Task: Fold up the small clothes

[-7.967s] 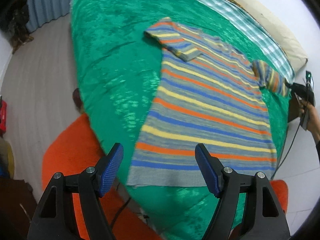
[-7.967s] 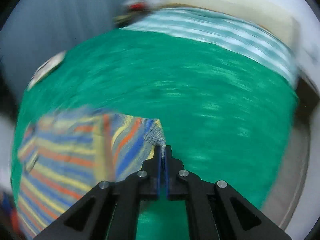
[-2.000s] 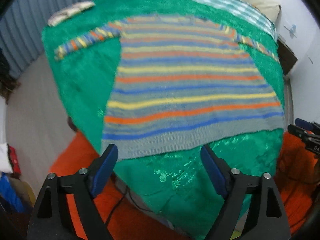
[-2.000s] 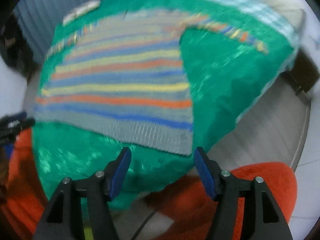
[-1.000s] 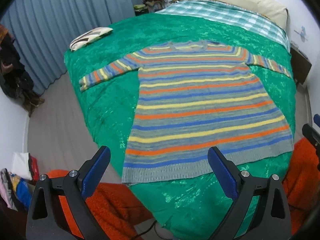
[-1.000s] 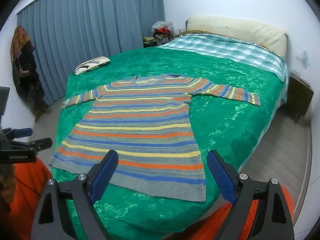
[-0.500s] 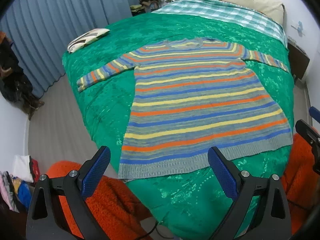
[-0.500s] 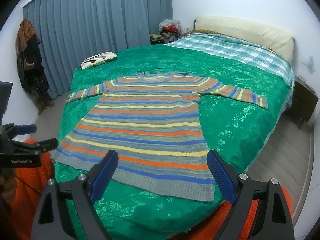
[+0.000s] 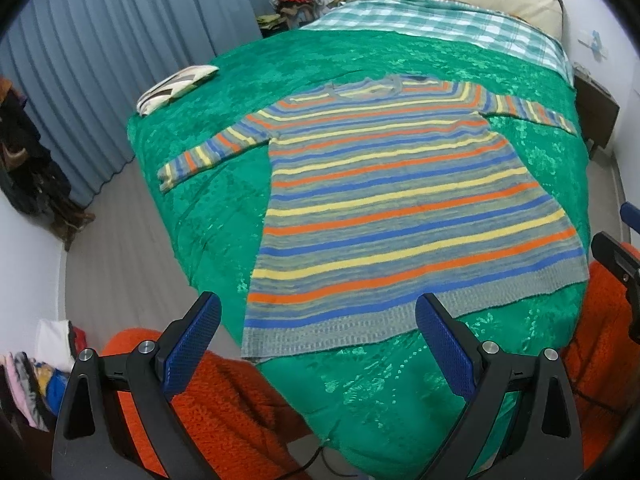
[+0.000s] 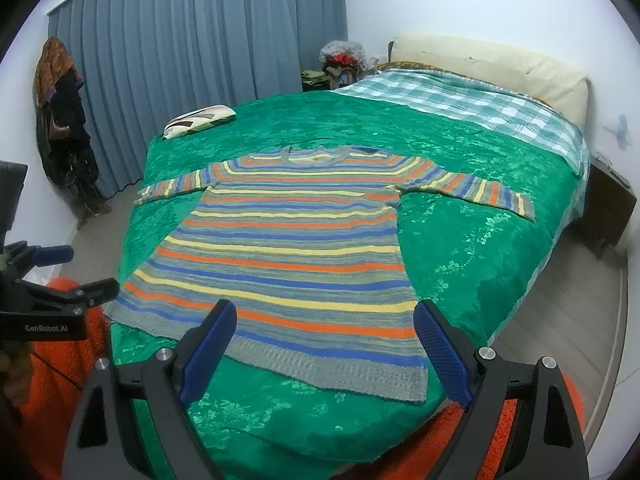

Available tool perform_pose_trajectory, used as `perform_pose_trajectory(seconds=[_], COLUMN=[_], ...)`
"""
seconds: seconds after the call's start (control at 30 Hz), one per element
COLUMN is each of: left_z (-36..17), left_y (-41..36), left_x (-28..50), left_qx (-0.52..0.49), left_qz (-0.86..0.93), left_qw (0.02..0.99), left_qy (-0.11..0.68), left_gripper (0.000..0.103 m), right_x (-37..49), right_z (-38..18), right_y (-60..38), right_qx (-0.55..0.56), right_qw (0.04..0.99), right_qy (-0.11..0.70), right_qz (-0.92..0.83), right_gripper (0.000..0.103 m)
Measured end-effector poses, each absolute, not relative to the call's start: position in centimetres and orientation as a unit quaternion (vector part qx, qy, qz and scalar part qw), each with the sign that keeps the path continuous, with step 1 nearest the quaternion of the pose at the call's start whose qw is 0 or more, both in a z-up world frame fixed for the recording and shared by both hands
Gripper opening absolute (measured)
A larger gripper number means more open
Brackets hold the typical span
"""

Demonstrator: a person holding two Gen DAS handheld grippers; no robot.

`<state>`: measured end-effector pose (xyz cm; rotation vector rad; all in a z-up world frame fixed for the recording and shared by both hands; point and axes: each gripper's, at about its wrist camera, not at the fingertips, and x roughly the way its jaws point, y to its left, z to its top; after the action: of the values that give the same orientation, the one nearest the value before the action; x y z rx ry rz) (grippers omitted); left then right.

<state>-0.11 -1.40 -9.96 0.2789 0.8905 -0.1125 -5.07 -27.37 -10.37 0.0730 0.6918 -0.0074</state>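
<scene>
text: "GenRobot.AI" | on: left hand-held gripper (image 10: 60,276) body | view: right wrist

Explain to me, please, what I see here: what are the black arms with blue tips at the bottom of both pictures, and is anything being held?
No robot is here. A person holds a hand-held tool in each hand, and each tool carries a wide-angle camera that looks forward along its two fingers. One picture comes from the left tool, the other from the right.

The black arms are the left gripper and the right gripper; the blue tips are their pads. Both stand wide open and hold nothing. At the left edge of the right view, you can also see the left tool from the side.

In front lies a striped sweater, spread flat with both sleeves out, on a green bedspread. A small patterned cushion lies at the bed's far corner. The folding has not yet begun.
</scene>
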Motion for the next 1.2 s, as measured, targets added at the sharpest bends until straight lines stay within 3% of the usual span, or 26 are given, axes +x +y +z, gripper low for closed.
perform_pose_trajectory(seconds=[1.2], left_z=[-7.6], left_y=[-2.9], left_x=[-3.1], left_qx=[0.181], left_qz=[-0.048], left_qw=[0.898], left_qy=[0.397], left_gripper=[0.098], right_x=[-7.1], right_z=[-8.6], right_y=[-28.0], right_qx=[0.050], right_qw=[0.954], right_qy=[0.295], right_qz=[-0.002], right_gripper=[0.089])
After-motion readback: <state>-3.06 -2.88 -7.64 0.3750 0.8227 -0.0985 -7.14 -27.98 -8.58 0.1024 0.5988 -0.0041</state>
